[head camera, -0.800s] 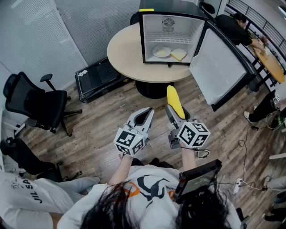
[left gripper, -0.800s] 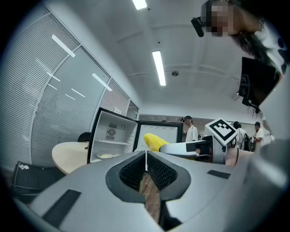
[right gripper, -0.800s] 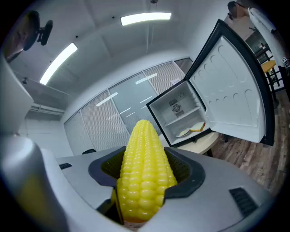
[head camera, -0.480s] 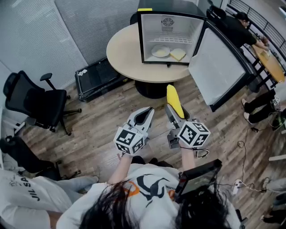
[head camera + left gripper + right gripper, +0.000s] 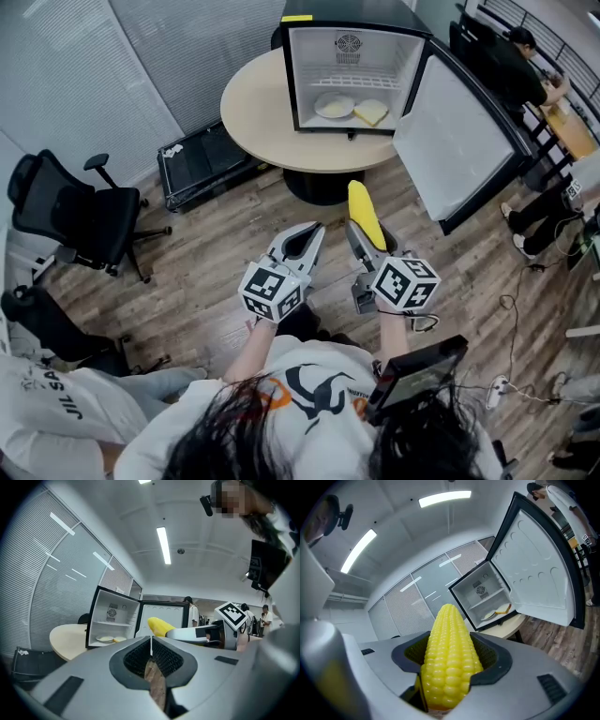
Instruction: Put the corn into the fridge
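Corn (image 5: 450, 639) base hidden btwn R gripper (image 5: 368, 242) fingers (image 5: 520, 667), fridge (image 5: 352, 58) items (image 5: 336, 106) unclear

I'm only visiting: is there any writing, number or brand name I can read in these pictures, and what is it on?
"JIL SA": on the white garment at lower left; the rest is hidden.
Small print beside the shirt logo: too blurred to read.
Label on the back wall of the fridge: too small to read.
Cubes: black-and-white square patterns only, no words.
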`<state>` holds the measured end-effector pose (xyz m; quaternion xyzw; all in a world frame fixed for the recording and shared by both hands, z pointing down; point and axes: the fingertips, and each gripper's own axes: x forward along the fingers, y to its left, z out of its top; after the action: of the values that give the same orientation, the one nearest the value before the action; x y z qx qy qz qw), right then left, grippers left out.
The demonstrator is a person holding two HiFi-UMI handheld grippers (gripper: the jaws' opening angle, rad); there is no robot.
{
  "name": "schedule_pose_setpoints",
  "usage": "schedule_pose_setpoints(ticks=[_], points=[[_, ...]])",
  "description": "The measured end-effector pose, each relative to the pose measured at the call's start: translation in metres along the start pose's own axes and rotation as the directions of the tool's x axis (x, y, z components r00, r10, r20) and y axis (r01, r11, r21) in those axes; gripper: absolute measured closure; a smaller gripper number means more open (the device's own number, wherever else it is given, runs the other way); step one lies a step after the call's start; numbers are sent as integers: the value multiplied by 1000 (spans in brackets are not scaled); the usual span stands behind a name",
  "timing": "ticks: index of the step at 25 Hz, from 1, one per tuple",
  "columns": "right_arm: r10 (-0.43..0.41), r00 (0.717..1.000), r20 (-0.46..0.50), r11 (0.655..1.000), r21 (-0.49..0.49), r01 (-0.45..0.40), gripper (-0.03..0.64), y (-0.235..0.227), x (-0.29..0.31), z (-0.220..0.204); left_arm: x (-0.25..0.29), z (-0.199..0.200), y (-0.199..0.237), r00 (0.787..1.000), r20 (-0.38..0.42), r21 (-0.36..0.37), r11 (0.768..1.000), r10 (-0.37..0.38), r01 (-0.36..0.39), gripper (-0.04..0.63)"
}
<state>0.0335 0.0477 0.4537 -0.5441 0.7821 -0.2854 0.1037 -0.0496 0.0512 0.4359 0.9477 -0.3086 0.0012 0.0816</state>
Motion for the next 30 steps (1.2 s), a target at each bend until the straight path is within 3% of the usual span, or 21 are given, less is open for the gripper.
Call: schedule_pose_setpoints(ticks=[7, 13, 22, 30], points=[[-13, 1000, -22, 1000, -1, 13, 359, -13, 13, 0, 13, -7, 11, 1000, -20, -13, 1000, 8, -8, 586], [-7, 999, -51, 1000, 3, 8, 359, -31, 44, 8, 45, -6, 46, 999, -11, -37, 999, 30, -31, 586], [-18, 998, -55, 1000, 24, 19, 359, -65, 110, 49, 121, 13, 111, 1000, 14, -51, 999, 19, -18, 586], [-81, 996, -45, 997, 1, 81, 359, -103, 152, 88, 190, 22, 148, 999, 9, -72, 997, -36, 36, 586]])
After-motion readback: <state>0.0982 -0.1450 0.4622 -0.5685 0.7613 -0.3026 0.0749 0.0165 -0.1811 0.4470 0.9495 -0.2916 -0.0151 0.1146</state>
